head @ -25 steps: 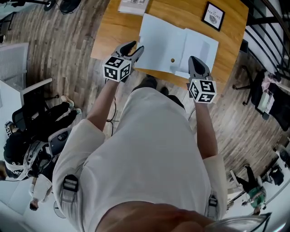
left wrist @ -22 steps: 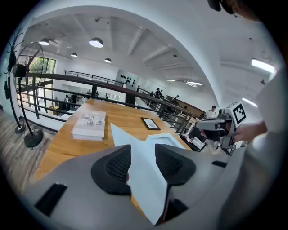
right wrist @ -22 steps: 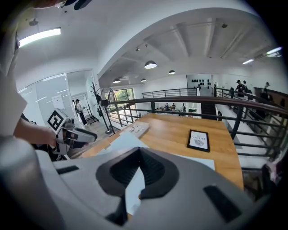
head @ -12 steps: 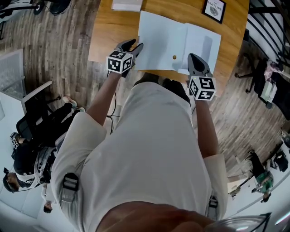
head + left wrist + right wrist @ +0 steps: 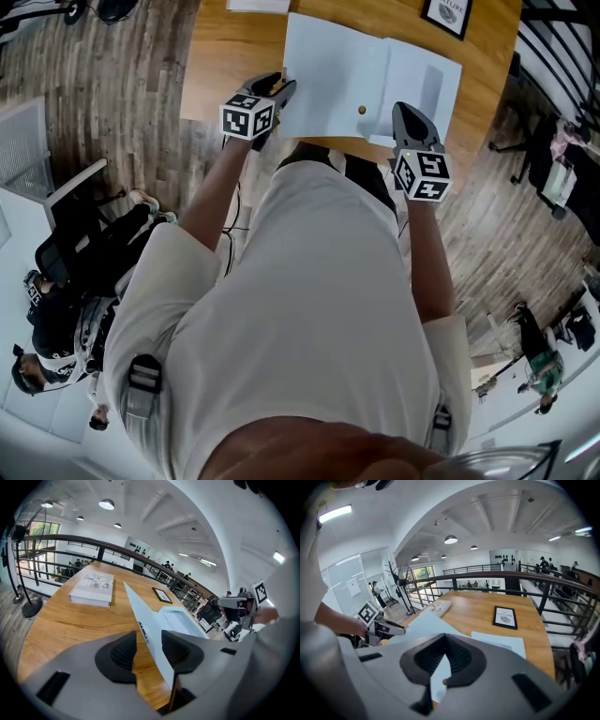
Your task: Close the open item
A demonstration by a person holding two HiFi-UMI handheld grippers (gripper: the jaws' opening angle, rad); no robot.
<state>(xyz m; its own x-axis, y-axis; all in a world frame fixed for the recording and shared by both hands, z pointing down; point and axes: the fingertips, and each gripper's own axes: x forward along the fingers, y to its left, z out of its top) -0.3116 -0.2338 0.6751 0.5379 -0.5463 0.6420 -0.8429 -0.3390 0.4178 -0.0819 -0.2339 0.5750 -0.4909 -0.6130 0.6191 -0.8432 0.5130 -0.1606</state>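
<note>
A white folding case (image 5: pixel 337 75) lies open on the wooden table (image 5: pixel 225 66), with a small brass stud (image 5: pixel 362 110) near its front edge. Its left flap (image 5: pixel 145 616) stands up at a slant. My left gripper (image 5: pixel 279 86) is at the flap's front left corner. In the left gripper view the jaws (image 5: pixel 149 637) stand open with the flap's thin edge between them, close to the right pad. My right gripper (image 5: pixel 405 111) hovers over the case's front right corner. In the right gripper view its fingertips (image 5: pixel 445 639) meet, with the white panel (image 5: pixel 422 623) beneath them.
A black-framed picture (image 5: pixel 448 11) lies at the table's far right and a book (image 5: pixel 92 588) at the far left. A railing (image 5: pixel 487 576) runs behind the table. The table's front edge is against the person's body. Chairs and bags stand on the wood floor at the left.
The left gripper has come down and forward, so the flap's corner now sits between its jaws. The right gripper has dropped slightly towards the case's front right corner.
</note>
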